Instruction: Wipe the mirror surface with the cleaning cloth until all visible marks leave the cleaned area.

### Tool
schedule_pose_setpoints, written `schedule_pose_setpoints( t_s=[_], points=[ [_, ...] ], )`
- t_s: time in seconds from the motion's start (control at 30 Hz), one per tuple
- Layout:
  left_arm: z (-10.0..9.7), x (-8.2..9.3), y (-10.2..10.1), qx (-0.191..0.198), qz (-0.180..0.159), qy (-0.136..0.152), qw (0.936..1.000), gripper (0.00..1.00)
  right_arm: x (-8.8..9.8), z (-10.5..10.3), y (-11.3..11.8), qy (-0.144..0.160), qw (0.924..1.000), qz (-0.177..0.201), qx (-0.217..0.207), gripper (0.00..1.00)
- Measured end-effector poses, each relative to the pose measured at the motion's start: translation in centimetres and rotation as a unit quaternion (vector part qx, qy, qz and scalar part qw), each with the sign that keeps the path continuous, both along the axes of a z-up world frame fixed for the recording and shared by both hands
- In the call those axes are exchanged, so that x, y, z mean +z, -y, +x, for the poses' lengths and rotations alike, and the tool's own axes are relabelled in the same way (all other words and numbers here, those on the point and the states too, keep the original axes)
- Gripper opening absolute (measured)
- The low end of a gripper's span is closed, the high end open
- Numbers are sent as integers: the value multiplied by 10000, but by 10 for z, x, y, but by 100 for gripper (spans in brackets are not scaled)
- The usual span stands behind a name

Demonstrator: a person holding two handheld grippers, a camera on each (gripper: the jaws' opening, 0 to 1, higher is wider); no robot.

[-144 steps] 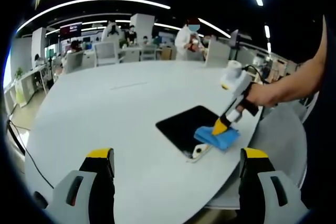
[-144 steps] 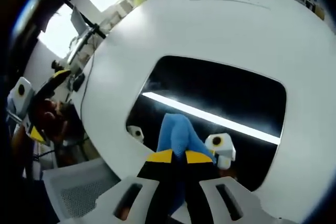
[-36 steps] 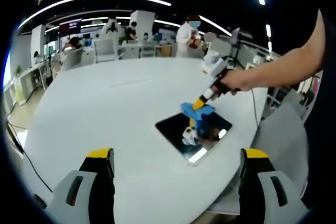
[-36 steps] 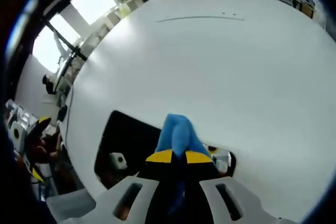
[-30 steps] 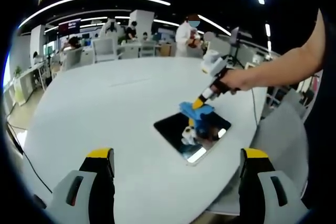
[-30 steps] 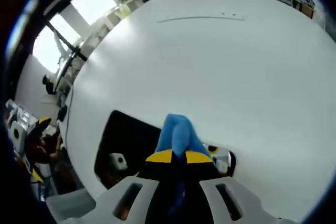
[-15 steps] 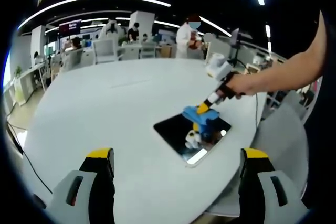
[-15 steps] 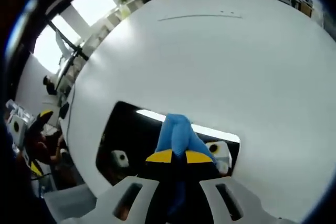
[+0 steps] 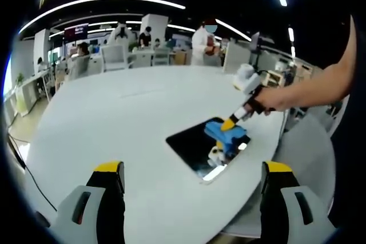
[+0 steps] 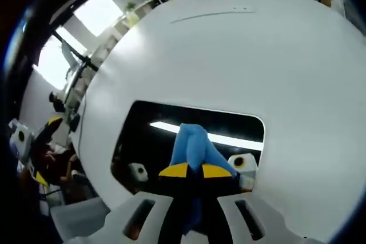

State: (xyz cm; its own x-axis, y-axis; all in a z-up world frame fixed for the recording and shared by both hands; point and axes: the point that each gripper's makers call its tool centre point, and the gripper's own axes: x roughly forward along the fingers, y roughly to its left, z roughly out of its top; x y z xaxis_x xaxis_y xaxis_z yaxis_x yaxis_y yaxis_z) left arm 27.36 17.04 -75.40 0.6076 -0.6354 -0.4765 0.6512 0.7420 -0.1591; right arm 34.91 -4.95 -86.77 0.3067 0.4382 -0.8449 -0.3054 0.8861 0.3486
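White table point(image 9: 114, 118), cloth point(image 10: 193, 147) between jaws, on mirror point(image 10: 166, 135)

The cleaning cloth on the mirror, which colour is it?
Blue. The soft cleaning cloth shows best in the right gripper view.

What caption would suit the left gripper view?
Right gripper presses a blue cloth onto a mirror on a white table.

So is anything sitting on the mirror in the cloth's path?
Nothing visible. The right tool is shut on the blue cloth, which presses on the mirror. The rest of the glass shows only reflections, and the white table around it is bare.
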Motion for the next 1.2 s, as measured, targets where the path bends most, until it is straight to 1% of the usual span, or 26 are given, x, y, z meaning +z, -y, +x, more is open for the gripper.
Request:
schedule_pose_setpoints(
  t_s=[0.2,0.43,0.73,1.2],
  points=[
    [-2,-1,-1,0,15,-11,10000,100,1,-11,0,-34,10000,33,5,2],
    [1,-1,-9,150,-35,-18,9999,100,1,-20,2,-63,10000,25,58,2],
    [2,-7,-15,217,30,-41,9998,100,1,-35,4,-153,9998,88,66,2],
    [1,-6,-15,221,-4,-44,9997,100,1,-61,5,-227,9994,158,200,2]
  ],
)
